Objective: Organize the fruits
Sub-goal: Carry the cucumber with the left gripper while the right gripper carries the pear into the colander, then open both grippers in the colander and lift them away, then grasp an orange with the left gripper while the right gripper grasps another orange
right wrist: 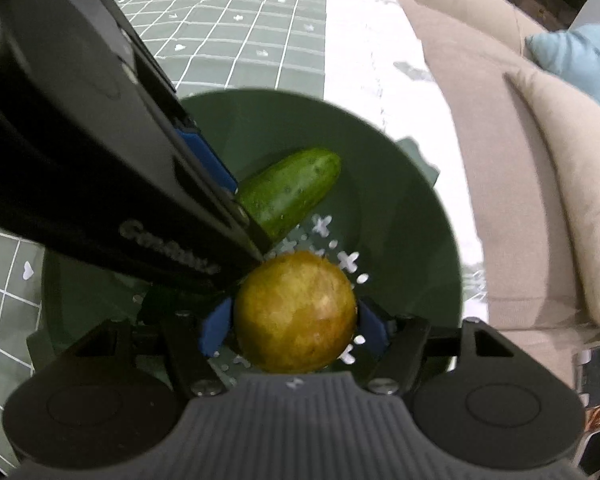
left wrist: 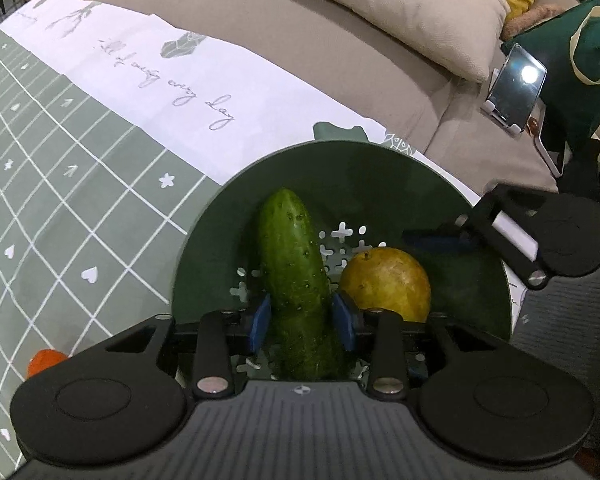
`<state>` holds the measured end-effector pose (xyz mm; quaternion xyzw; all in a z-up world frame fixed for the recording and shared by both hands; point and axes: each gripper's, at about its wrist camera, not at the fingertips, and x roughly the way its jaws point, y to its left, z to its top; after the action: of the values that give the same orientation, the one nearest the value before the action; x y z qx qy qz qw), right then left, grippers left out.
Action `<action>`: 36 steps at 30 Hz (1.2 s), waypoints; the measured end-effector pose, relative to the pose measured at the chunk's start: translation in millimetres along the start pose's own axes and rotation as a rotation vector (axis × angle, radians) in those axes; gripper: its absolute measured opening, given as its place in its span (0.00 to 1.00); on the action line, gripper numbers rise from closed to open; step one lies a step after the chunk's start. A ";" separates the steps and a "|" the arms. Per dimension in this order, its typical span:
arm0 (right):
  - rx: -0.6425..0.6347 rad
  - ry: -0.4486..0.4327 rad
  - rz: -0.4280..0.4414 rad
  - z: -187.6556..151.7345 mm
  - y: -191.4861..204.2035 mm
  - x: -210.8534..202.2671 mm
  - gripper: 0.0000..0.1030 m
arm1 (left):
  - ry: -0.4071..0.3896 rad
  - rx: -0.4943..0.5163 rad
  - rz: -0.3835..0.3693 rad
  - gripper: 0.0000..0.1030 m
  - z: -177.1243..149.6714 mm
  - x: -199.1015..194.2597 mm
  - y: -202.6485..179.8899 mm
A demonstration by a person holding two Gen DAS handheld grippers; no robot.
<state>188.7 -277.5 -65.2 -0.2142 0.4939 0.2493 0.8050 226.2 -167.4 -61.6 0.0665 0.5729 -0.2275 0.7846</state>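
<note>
A green perforated bowl [left wrist: 220,232] stands on the table near its edge. My left gripper [left wrist: 304,320] is shut on a green cucumber [left wrist: 296,264] that points into the bowl. My right gripper [right wrist: 294,326] is shut on a round yellow fruit [right wrist: 296,312] over the bowl's bottom. The yellow fruit [left wrist: 386,284] lies right of the cucumber in the left wrist view. In the right wrist view the cucumber [right wrist: 292,190] and bowl [right wrist: 400,184] show, with the left gripper's body crossing from the upper left.
A green checked tablecloth [left wrist: 60,184] with a white printed border covers the table. An orange object [left wrist: 46,360] lies at the left. A beige sofa [left wrist: 320,52] with cushions runs beside the table. A phone on a stand [left wrist: 514,84] stands at the right.
</note>
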 end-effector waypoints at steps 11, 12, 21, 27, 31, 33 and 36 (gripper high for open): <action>0.056 -0.105 -0.157 13.3 16.2 -70.4 0.76 | -0.216 0.052 0.087 0.46 -39.5 -93.2 7.0; 0.093 -0.127 -0.155 12.7 19.2 -79.1 0.77 | -0.239 0.059 0.102 0.47 -45.8 -103.4 8.3; 0.370 -0.321 -0.107 -8.7 77.2 -130.1 0.87 | -0.325 0.059 0.204 0.48 -110.0 -156.8 31.4; 0.464 -0.406 -0.089 -14.7 122.2 -136.7 0.90 | -0.334 0.008 0.244 0.48 -154.4 -166.4 54.7; 0.510 -0.432 -0.071 -18.2 146.6 -135.2 0.85 | -0.337 -0.041 0.243 0.48 -178.6 -166.3 67.6; 0.513 -0.440 -0.055 -20.3 157.6 -129.6 0.85 | -0.335 -0.071 0.248 0.48 -188.1 -164.1 71.4; 0.508 -0.434 -0.046 -25.2 171.8 -119.8 0.84 | -0.332 -0.105 0.239 0.48 -202.5 -158.9 76.2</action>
<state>19.6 -180.4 15.2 0.0403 0.3522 0.1395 0.9246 45.1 18.8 6.4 0.0547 0.4349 -0.1107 0.8920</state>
